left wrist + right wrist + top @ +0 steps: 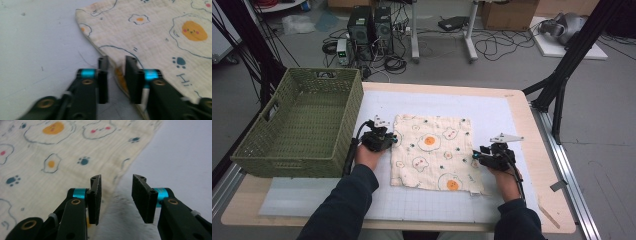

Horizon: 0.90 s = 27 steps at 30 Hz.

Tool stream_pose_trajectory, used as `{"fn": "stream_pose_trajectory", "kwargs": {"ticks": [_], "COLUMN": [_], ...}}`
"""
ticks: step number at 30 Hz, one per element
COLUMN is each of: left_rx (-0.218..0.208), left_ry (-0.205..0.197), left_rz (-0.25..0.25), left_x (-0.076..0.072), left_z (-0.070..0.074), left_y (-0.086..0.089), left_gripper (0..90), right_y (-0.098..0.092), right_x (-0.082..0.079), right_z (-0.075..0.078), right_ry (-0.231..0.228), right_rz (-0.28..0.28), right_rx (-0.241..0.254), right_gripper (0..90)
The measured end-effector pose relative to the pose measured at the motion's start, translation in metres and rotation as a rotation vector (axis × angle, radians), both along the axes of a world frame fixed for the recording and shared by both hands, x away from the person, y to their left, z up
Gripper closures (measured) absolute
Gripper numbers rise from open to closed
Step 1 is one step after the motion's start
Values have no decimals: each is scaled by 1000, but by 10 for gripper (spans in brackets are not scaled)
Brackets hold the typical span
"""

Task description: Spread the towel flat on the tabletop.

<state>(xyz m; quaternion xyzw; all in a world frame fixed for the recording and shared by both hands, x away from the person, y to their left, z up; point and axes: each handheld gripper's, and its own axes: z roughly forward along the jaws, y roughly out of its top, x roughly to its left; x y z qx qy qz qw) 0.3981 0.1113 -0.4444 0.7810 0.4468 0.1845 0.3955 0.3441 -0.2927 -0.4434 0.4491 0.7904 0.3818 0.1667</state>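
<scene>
High view, near to far. At the bottom edge two dark sleeves enter the frame. The left gripper (pixel 388 141) sits left of centre, at the left edge of the cloth (pixel 432 152); the right gripper (pixel 477 156) sits right of centre, at the cloth's right edge. The cloth, cream with fried-egg and paw prints, lies spread flat in the middle of the frame on a pale gridded mat (pixel 492 112) that covers the wooden table (pixel 522 107). A green woven basket (pixel 307 125) stands at the left of the frame, just beside the left gripper. Beyond the table, at the top of the frame, lie floor cables and computer cases (pixel 369 25).

Left gripper view (pixel 116 75). Jaws stand narrowly apart, straddling the cloth's edge (pixel 150 32), which runs from upper left to lower right; a raised fold of the hem sits in the gap. Whether the pads press on it cannot be told.

Right gripper view (pixel 116 195). Jaws stand partly open, pads not touching anything; the cloth (pixel 62 157) occupies the left and upper part of the frame, its edge passing under the left jaw, bare mat between and to the right.
</scene>
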Motion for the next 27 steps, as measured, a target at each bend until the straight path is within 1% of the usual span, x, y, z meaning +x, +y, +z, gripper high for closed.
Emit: {"fn": "stream_pose_trajectory", "kwargs": {"ticks": [2,3,4,5,6,7,8,9,10,12,15,16,18,20,23,24,25,27], "left_rx": [-11,-21,-15,-21,-29,-34,-43,-52,-43,-55,-64,-57,-62,-43,-35,-16,1,31], "left_ry": [5,6,3,-2,-9,-15,-24,-35,-35,-33,-18,-2,1,14,25,22,-2,-29], "left_rz": [-2,-2,-8,-11,-11,-18,-22,-28,-41,-59,-91,-108,-134,-165,-194,-206,-207,-207], "left_x": [-1,-2,-3,-5,-7,-9,-12,-17,-21,-31,-45,-48,-57,-64,-73,-76,-79,-82], "left_z": [1,2,4,7,9,11,13,13,14,11,6,5,3,1,-3,-5,-5,-5], "left_y": [2,2,3,3,3,4,4,3,4,3,3,3,3,2,-1,-2,-3,-4], "left_gripper": [615,589,579,568,554,549,540,536,534,526,526,528,536,545,556,569,581,619], "right_y": [7,9,8,7,7,6,5,5,5,5,2,1,-2,-6,-10,-10,-10,-10], "right_x": [-1,-3,-3,-3,-4,-4,-4,-5,-5,-7,-12,-14,-20,-26,-34,-35,-37,-37], "right_z": [-4,-4,-4,-3,-2,-2,-2,-1,-1,1,6,7,10,12,10,9,7,7], "right_ry": [9,-7,-7,-16,-30,-41,-38,-33,-38,-41,-47,-46,-52,-56,-59,-60,-56,-55], "right_rz": [25,25,43,29,10,-11,-19,-23,-25,-26,-27,-26,-24,-28,-34,-33,-36,-35], "right_rx": [-23,-38,-30,-47,-84,-108,-106,-97,-100,-91,-82,-75,-64,-50,-45,-42,-41,-42], "right_gripper": [652,779,833,863,863,863,861,836,791,718,661,642,589,542,504,497,492,483]}}
